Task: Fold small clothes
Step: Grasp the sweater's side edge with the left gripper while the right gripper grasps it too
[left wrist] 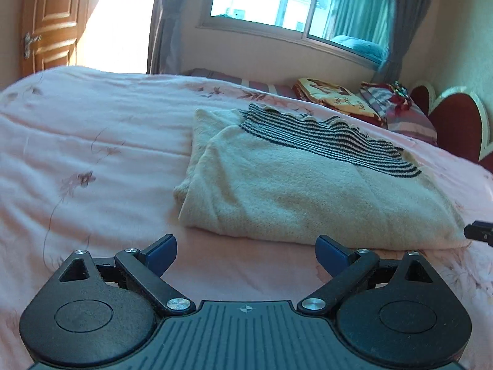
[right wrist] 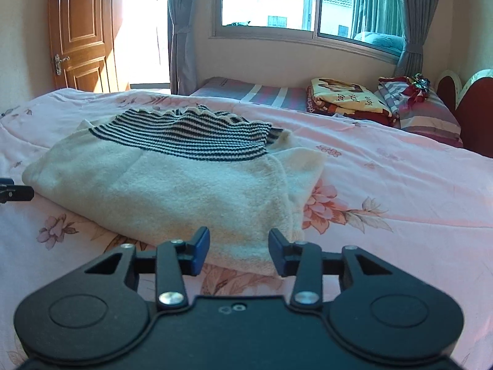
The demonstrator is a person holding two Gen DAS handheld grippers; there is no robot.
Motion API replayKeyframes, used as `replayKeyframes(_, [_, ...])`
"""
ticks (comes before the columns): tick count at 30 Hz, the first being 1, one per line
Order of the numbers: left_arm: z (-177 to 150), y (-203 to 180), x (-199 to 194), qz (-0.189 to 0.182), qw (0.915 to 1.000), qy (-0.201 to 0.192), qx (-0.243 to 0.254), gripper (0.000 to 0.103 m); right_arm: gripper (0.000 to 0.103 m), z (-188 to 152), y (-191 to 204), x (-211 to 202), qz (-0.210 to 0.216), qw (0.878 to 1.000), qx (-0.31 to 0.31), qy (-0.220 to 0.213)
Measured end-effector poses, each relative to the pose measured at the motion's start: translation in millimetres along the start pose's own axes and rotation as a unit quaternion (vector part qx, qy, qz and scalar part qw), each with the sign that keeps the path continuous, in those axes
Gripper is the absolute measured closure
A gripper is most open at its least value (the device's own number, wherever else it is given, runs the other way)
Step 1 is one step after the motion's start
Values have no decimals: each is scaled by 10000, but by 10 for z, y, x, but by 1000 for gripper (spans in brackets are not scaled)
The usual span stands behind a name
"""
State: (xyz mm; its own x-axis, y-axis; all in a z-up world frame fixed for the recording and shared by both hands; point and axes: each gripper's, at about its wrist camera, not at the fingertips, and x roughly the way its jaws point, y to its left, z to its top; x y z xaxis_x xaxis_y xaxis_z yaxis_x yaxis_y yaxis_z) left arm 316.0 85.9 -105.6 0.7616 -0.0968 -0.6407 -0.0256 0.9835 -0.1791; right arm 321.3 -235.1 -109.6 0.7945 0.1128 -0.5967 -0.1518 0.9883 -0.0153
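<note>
Left wrist view: a cream sweater [left wrist: 277,185] with a black-and-white striped band lies folded on a pink flowered bedspread [left wrist: 92,154], filling the centre and right of the frame. The left tool [left wrist: 246,256] sits low in the picture with its blue-padded fingers [left wrist: 163,252] spread wide and nothing between them, just short of the sweater's near edge. At the right edge of the frame, the black tip of the other tool pokes in beside the sweater's corner.

Right wrist view: the same sweater [right wrist: 172,185] spreads across the centre and left, its striped band toward the top and a loose flap trailing off at right. The right tool [right wrist: 238,249] is spread as well, holding nothing, with the sweater's near corner lying in line with the gap between its fingers; whether they touch the cloth cannot be told. Both tools appear lined up on the near hem, one toward each end, likely so the garment can be lifted evenly for another fold or smoothed flat. The sides already look turned in, so the fold seems well advanced.

Folded blankets [right wrist: 345,98] and a striped pillow [right wrist: 425,114] rest at upper right, well apart from the work, below a window [right wrist: 277,3].
</note>
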Motion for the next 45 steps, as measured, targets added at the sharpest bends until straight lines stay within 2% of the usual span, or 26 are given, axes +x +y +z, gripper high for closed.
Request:
replayKeyframes(4, [-50, 96, 109, -168, 9970, 154, -740, 12, 81, 32, 62, 2, 104, 9999, 48, 10])
replayKeyframes(6, [-23, 131, 157, -300, 9939, 140, -1048, 13, 81, 66, 137, 43, 182, 9998, -13, 31])
replayKeyframes(9, [32, 240, 292, -437, 9858, 130, -1614, 27, 82, 105, 240, 111, 281, 9996, -43, 31])
replayKeyframes(12, [86, 353, 410, -444, 9728, 85, -2273, 37, 82, 138, 317, 169, 383, 9993, 20, 33])
replayKeyframes(14, [102, 419, 479, -528, 9632, 88, -2634, 38, 82, 154, 357, 192, 434, 9990, 56, 36])
replayKeyframes(18, [115, 450, 645, -676, 9518, -5, -2992, 38, 82, 183, 434, 224, 520, 9986, 3, 48])
replayKeyframes(20, [92, 464, 693, -732, 9426, -76, -3257, 39, 82, 195, 449, 241, 556, 9984, 3, 53])
replayKeyframes(23, [1, 407, 697, -739, 9313, -59, -3565, 50, 82, 219, 460, 269, 603, 9981, 69, 54])
replayKeyframes(26, [-80, 336, 737, -675, 9261, -245, -3704, 50, 82, 260, 479, 323, 687, 9975, 159, 57])
replayKeyframes(28, [-86, 393, 823, -723, 9108, -350, -4050, 50, 87, 301, 508, 381, 753, 9969, 213, 97])
replayKeyframes(29, [-74, 414, 866, -733, 9059, -383, -4153, 50, 89, 329, 522, 412, 799, 9964, 259, 97])
replayKeyframes(30, [-39, 409, 918, -701, 9095, -386, -4079, 50, 92, 360, 541, 441, 831, 9960, 323, 69])
replayKeyframes(32, [65, 318, 986, -555, 9298, -328, -3623, 50, 95, 422, 575, 496, 878, 9954, 379, 43])
replayKeyframes(33, [94, 280, 1009, -510, 9357, -297, -3478, 52, 96, 455, 602, 525, 914, 9950, 399, 37])
replayKeyframes(34, [121, 269, 1033, -454, 9390, -245, -3400, 65, 96, 479, 624, 549, 949, 9946, 413, 31])
replayKeyframes(35, [157, 304, 1074, -450, 9391, -167, -3403, 74, 96, 505, 655, 580, 993, 9942, 420, 29])
replayKeyframes(37, [136, 396, 1118, -644, 9282, -129, -3663, 78, 96, 556, 740, 663, 1074, 9934, 411, 44])
replayKeyframes(38, [130, 418, 1139, -704, 9259, -112, -3711, 80, 96, 573, 771, 706, 1108, 9930, 415, 64])
replayKeyframes(41, [134, 378, 1151, -750, 9315, -148, -3557, 84, 97, 614, 894, 933, 1145, 9918, 511, 227])
replayKeyframes(42, [133, 370, 1155, -789, 9293, -191, -3602, 85, 97, 610, 933, 1016, 1081, 9923, 523, 299])
replayKeyframes(45, [51, 463, 981, -1132, 9089, -664, -3957, 88, 103, 539, 919, 1135, 953, 9924, 651, 419])
